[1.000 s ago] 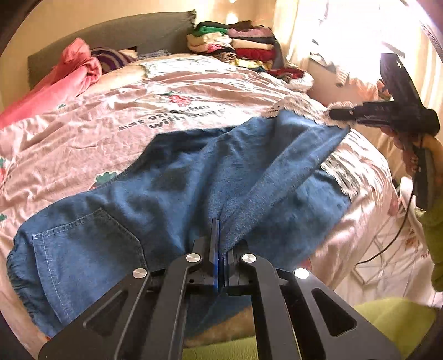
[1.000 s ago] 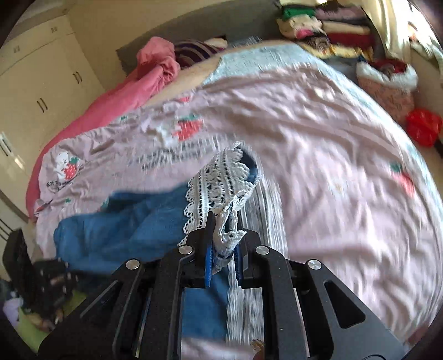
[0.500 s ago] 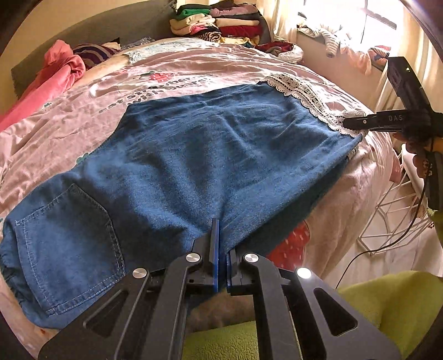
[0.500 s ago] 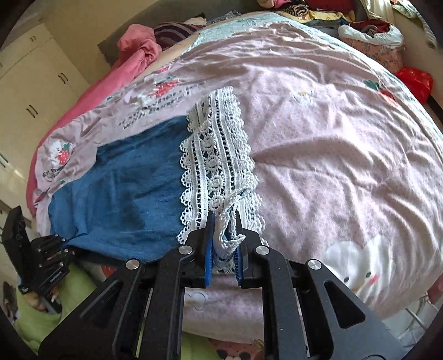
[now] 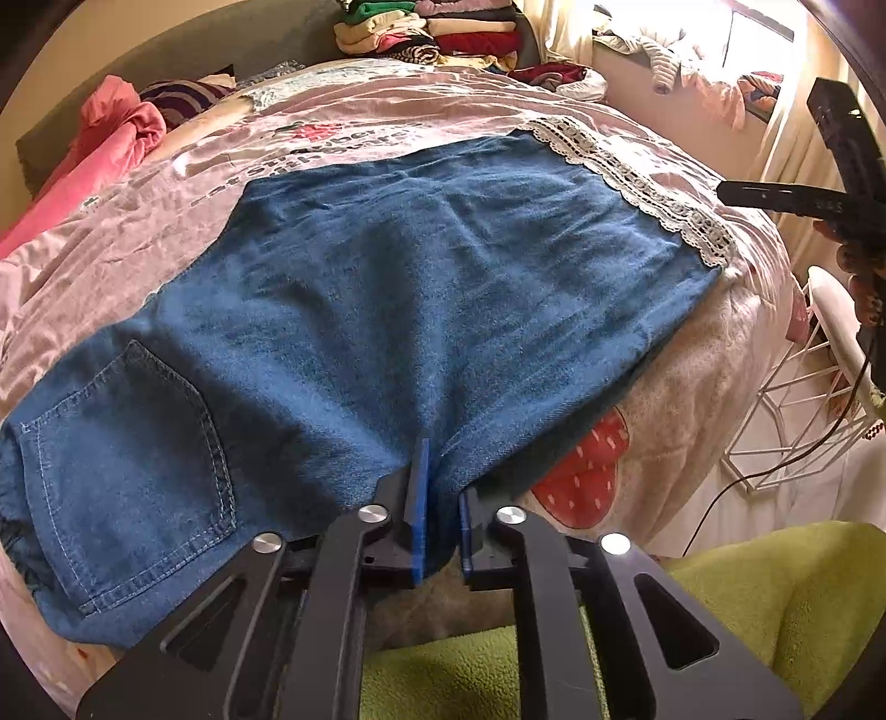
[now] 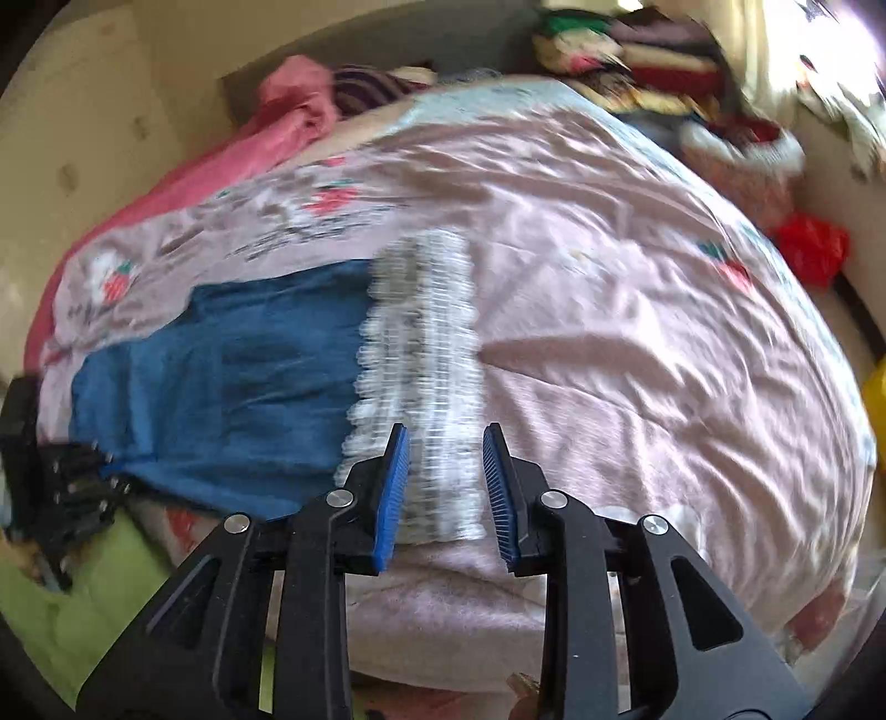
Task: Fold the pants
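1. The blue denim pants (image 5: 387,310) lie spread flat on the pink strawberry-print bedcover (image 5: 183,221), along the bed's near edge.
2. In the left wrist view, their back pocket (image 5: 122,471) sits at the left end and the white lace hem (image 5: 637,177) at the right end.
3. The crumpled pink blanket (image 5: 111,138) lies at the far left, by the headboard.
4. The stack of folded clothes (image 5: 432,33) sits at the bed's far end.
5. The white wire rack (image 5: 803,399) stands beside the bed, right of the hem.
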Available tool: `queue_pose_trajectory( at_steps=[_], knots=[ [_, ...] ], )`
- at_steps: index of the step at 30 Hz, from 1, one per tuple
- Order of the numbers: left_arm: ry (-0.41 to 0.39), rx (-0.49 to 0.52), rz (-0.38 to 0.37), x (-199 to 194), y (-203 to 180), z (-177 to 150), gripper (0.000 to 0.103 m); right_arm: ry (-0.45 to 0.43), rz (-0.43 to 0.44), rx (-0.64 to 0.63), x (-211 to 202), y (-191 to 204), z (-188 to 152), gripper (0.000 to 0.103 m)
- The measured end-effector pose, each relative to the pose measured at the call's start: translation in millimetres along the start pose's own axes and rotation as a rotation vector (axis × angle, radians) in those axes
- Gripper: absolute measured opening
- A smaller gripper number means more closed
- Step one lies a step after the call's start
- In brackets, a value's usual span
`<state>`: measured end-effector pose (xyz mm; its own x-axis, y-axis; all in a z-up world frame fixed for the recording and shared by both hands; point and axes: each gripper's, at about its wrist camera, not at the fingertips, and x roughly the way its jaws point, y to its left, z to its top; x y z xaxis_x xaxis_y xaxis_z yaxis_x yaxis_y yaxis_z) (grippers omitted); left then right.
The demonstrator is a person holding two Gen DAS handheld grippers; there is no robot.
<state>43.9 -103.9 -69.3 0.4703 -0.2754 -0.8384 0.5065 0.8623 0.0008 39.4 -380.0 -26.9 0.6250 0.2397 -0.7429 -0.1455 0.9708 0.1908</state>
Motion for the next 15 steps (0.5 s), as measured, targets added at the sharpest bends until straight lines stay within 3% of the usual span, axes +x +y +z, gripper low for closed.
queue_pose_trajectory(
  at_steps=[3, 6, 9, 12, 15],
  knots=[
    [0.002, -0.010, -0.021, -3, 0, -3, 0.033, 0.038, 0.023, -0.063, 13, 16, -4, 0.021],
    [-0.008, -0.034, -0.057, -14, 2, -8, 0.047, 0.134, -0.089, -0.098, 41, 16, -12, 0.019],
    [-0.062, -0.093, -0.083, -39, 16, -14, 0.059, 0.115, -0.088, -0.075, 46, 10, -13, 0.017],
    [-0.136, -0.171, -0.015, -67, 44, -21, 0.074, 0.106, -0.082, -0.075, 47, 8, -13, 0.017],
    [-0.178, -0.317, 0.103, -87, 88, -32, 0.085, 0.099, -0.068, -0.064, 46, 5, -15, 0.017]
  ],
)
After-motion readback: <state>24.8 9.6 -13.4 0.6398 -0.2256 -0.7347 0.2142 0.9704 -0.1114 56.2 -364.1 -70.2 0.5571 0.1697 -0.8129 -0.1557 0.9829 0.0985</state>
